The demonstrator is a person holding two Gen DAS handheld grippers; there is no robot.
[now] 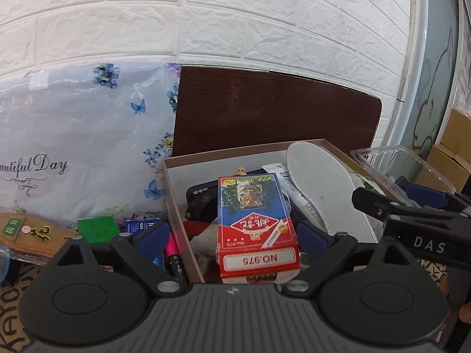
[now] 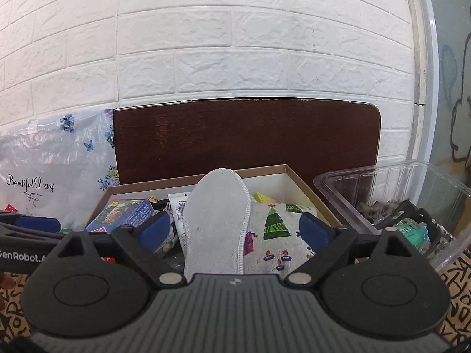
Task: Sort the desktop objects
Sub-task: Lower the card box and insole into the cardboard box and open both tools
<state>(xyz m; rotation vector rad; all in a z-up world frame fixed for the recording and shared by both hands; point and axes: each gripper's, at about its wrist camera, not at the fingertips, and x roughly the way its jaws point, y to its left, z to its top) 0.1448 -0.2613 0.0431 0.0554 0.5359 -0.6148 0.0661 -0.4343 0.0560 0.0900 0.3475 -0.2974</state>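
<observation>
White brick wall [image 2: 235,44] behind dark, seemingly wooden panel [image 2: 244,138].

Two wrist cameras, both low and close over the same cardboard box [image 1: 172,182].

Each view looks forward along its own fingers toward the white brick wall [image 1: 235,23]. The left wrist view sits at the box's left side, very near the card pack [image 1: 254,223]. The right wrist view sits further right, over the grey insole [image 2: 216,223]. Both views share the box, the insole, the dark board [image 2: 247,138] and the clear plastic container [image 2: 412,194].
</observation>
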